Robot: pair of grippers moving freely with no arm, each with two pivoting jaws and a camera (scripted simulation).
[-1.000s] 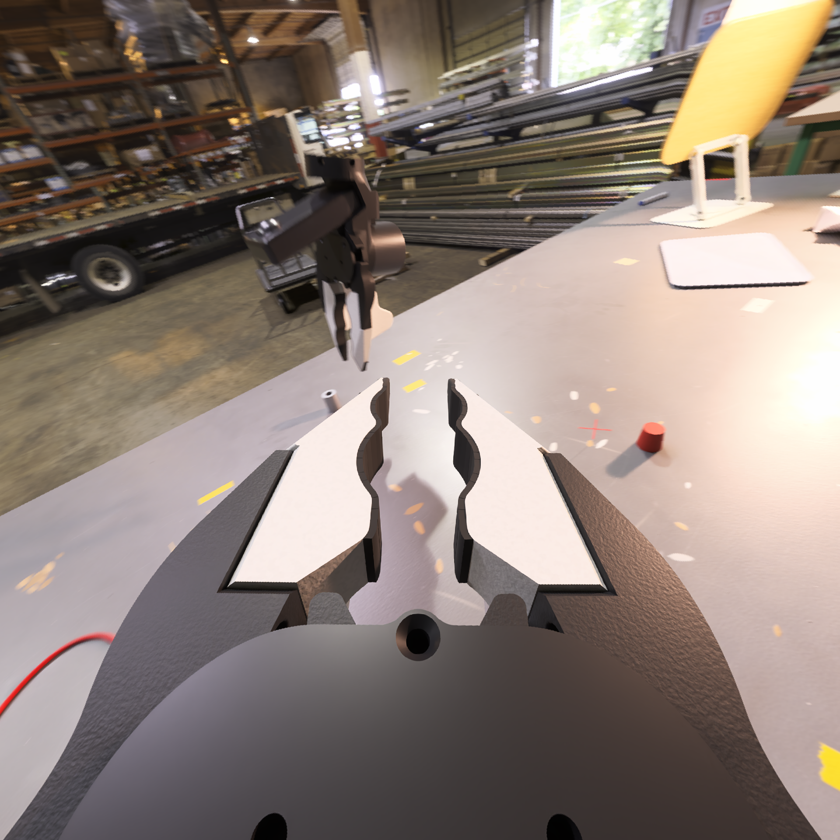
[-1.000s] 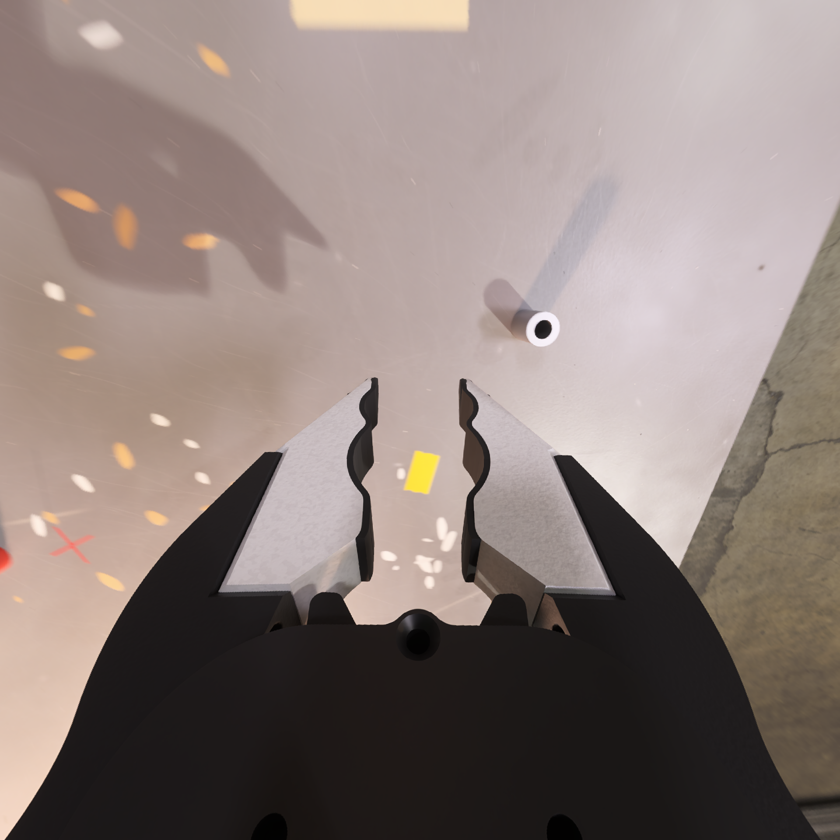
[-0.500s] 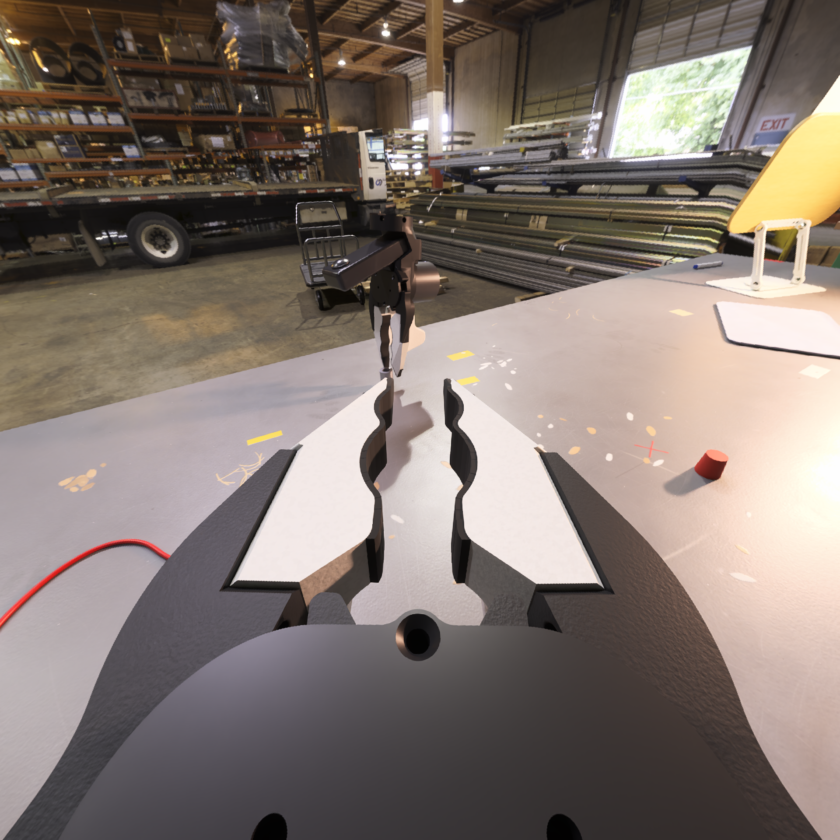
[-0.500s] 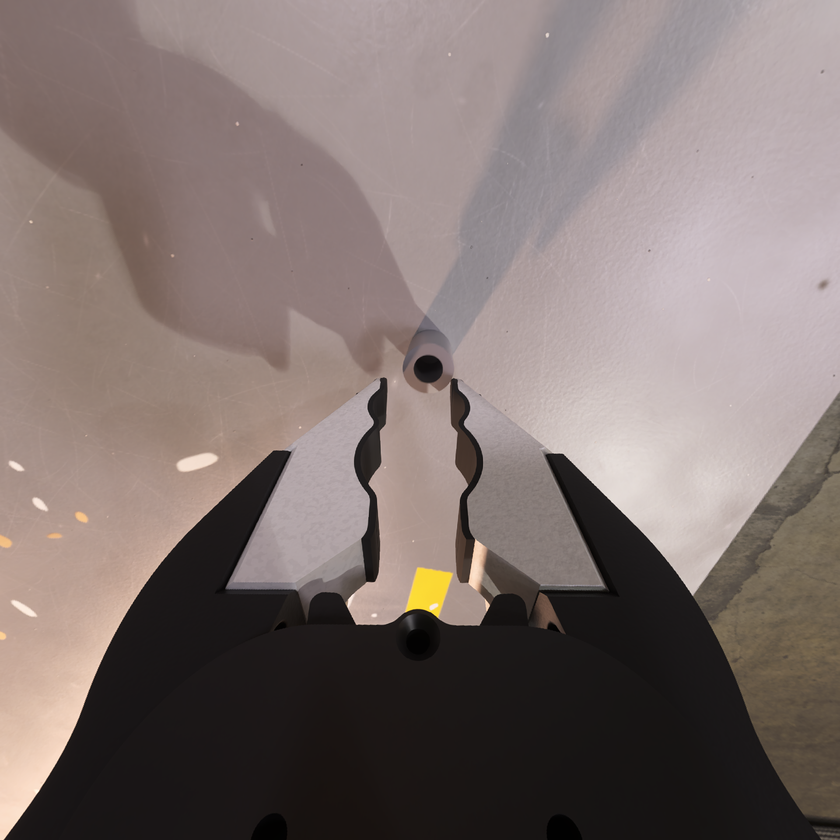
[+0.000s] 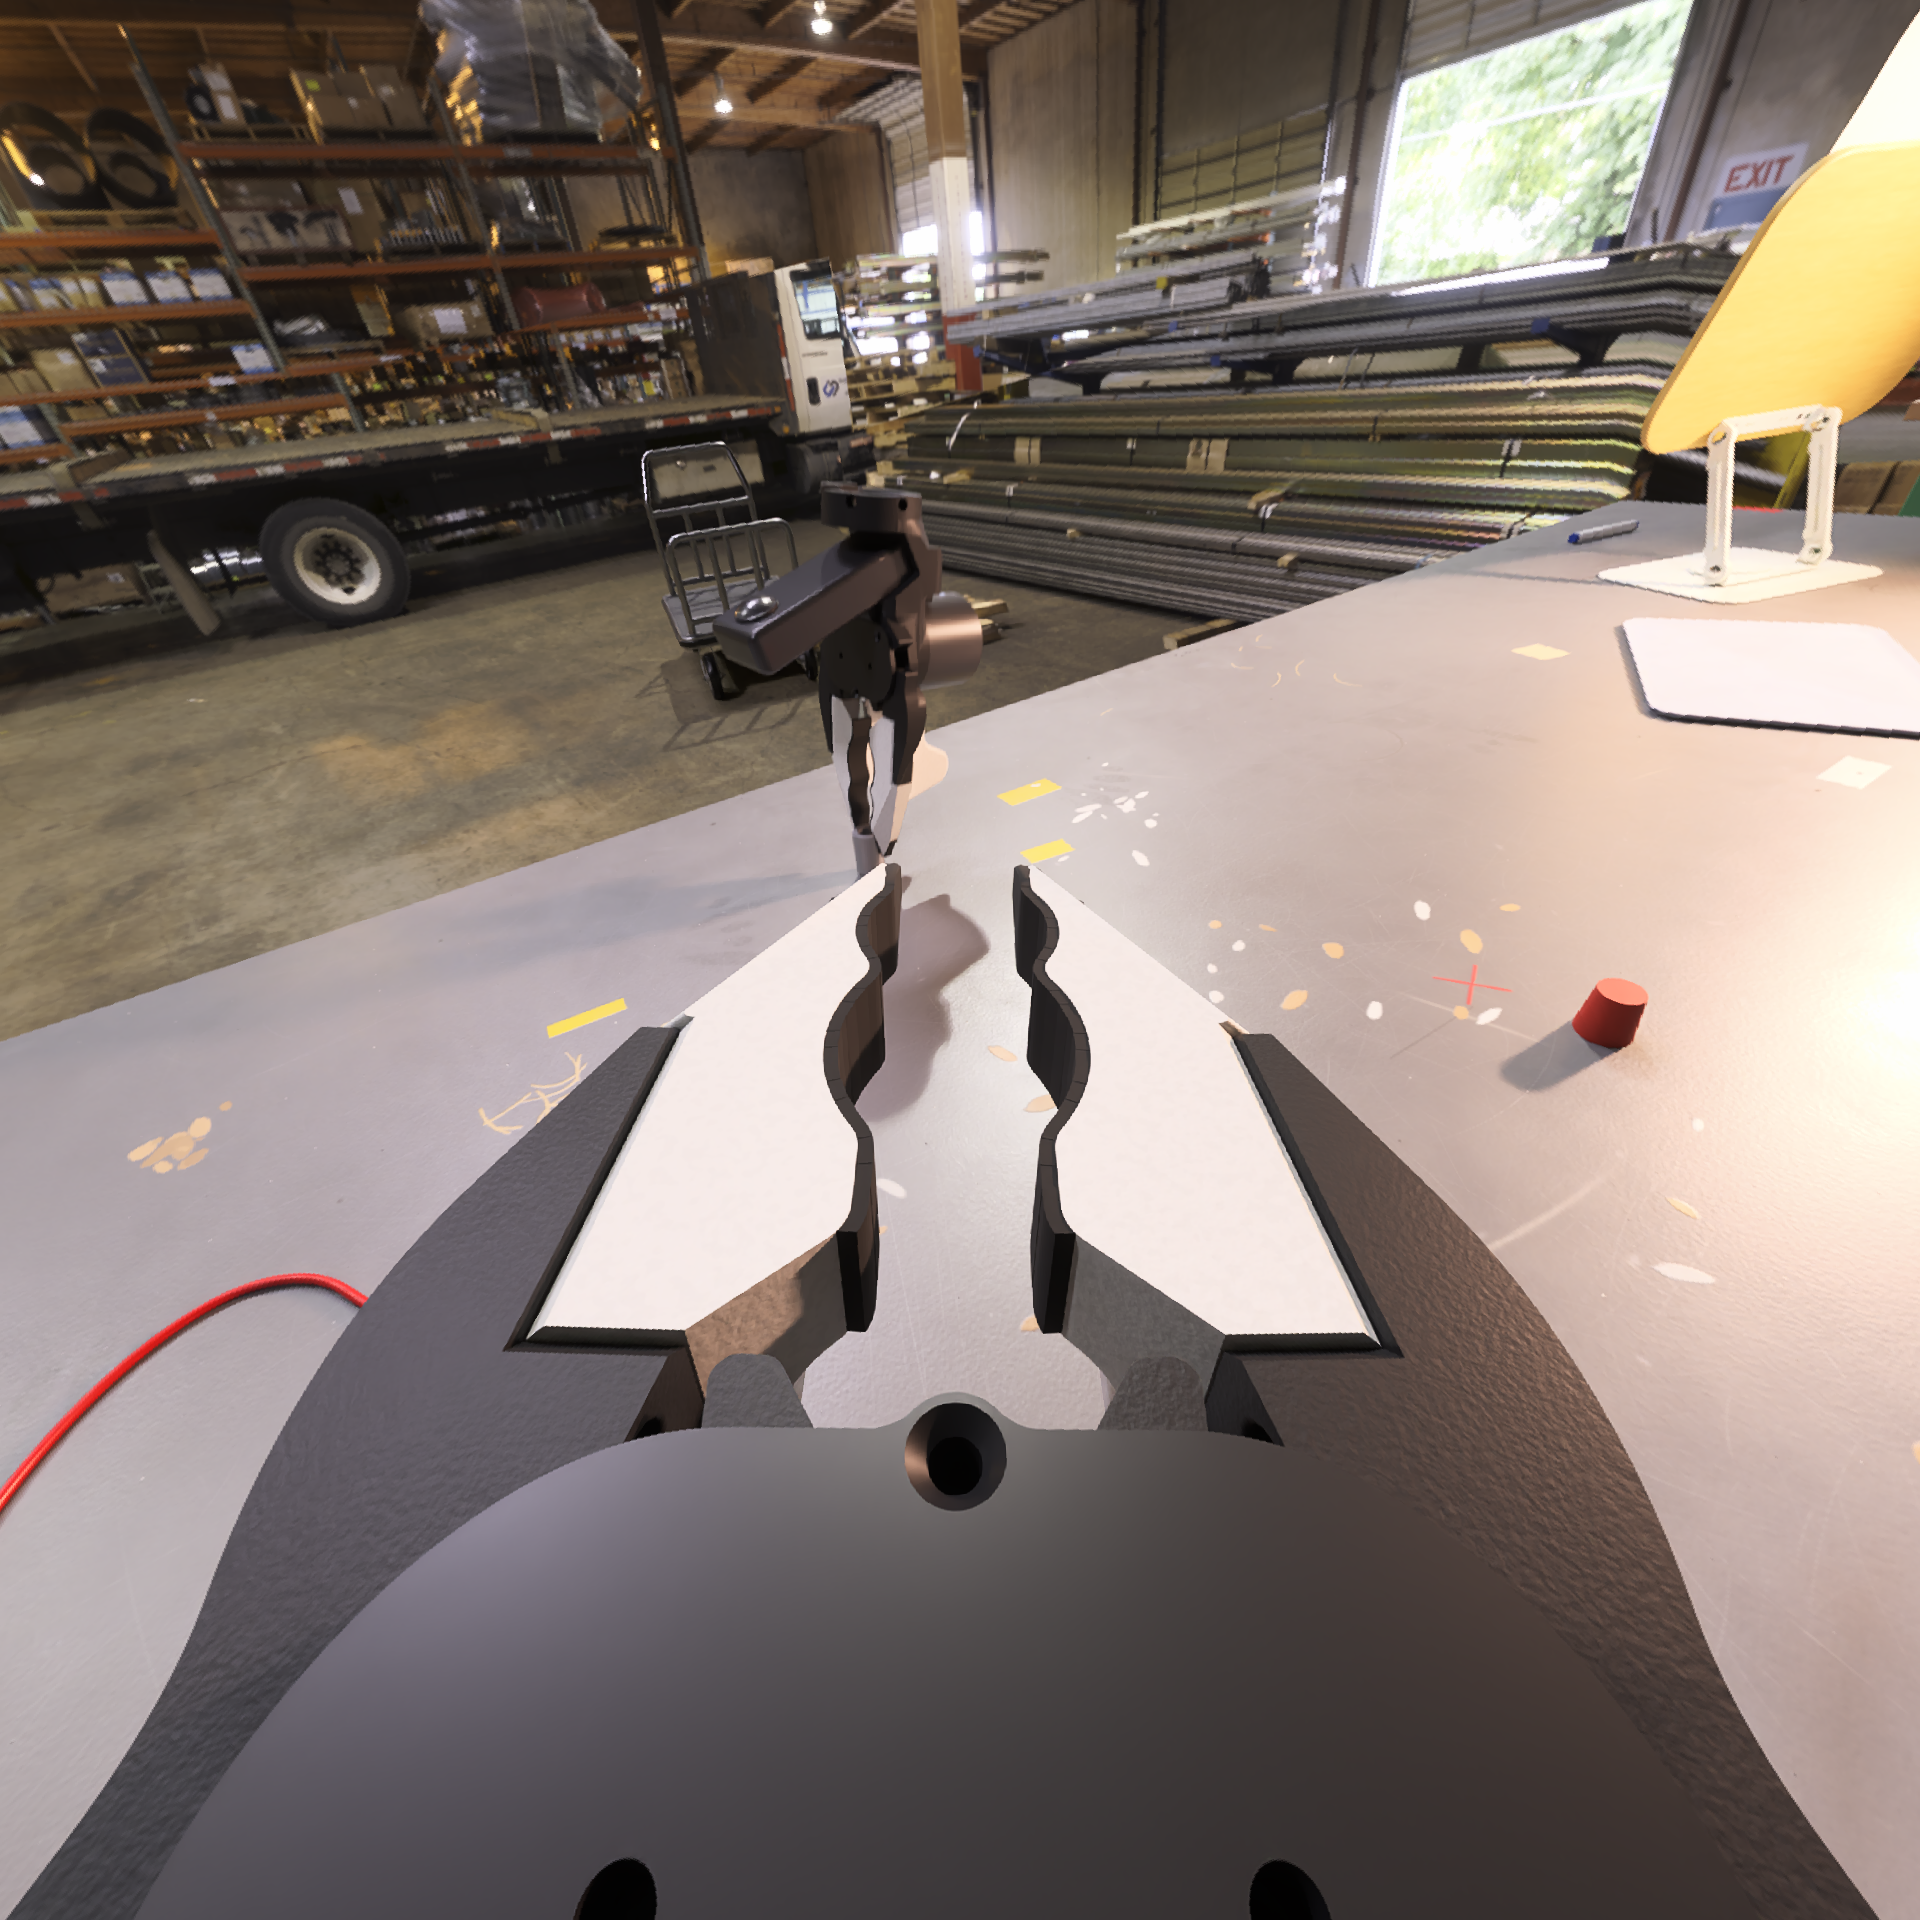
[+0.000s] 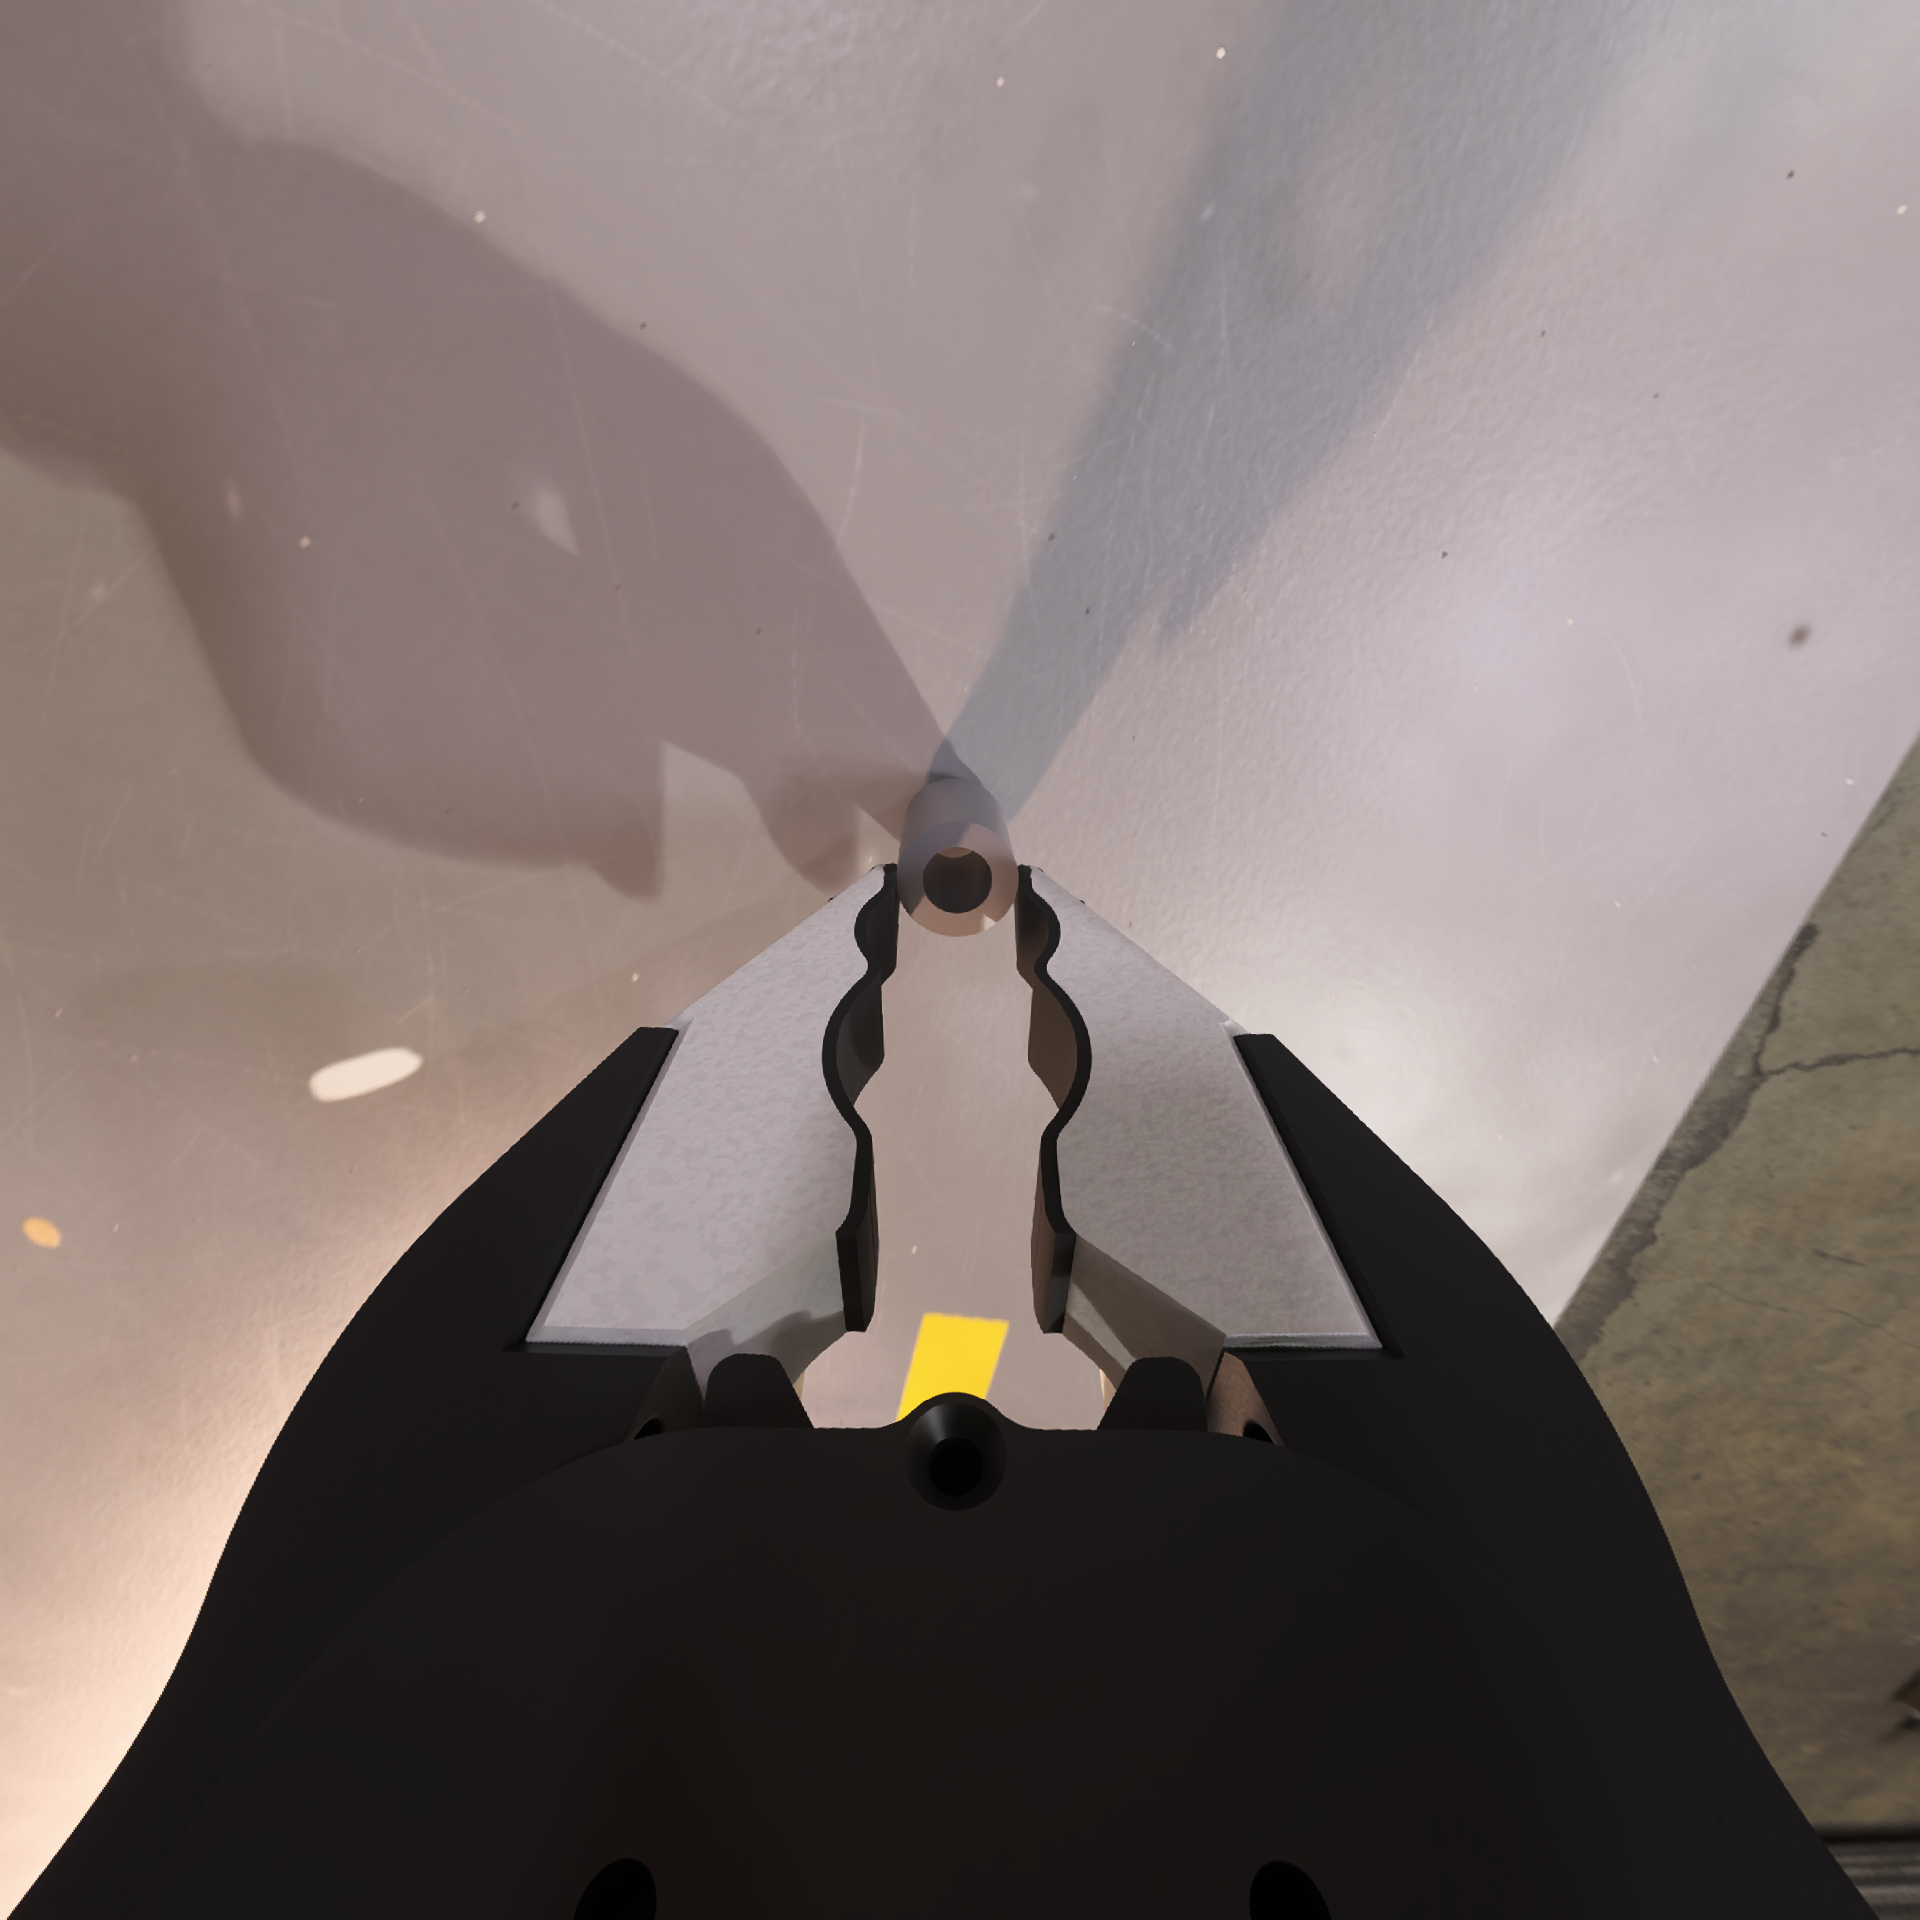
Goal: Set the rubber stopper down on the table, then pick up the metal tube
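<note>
**Both grippers over table, right one pointing down**

Left gripper [image 5: 951,883]: low, nearly level, facing forward, fingers parted with a clear gap, nothing between them. Right gripper [image 6: 954,883]: pointing steeply down, fingertips [image 6: 1039,904] either side of the metal tube [image 6: 956,878], jaws narrowed around it; contact looks made on both sides. From the left wrist view it hangs upright ahead.
</note>
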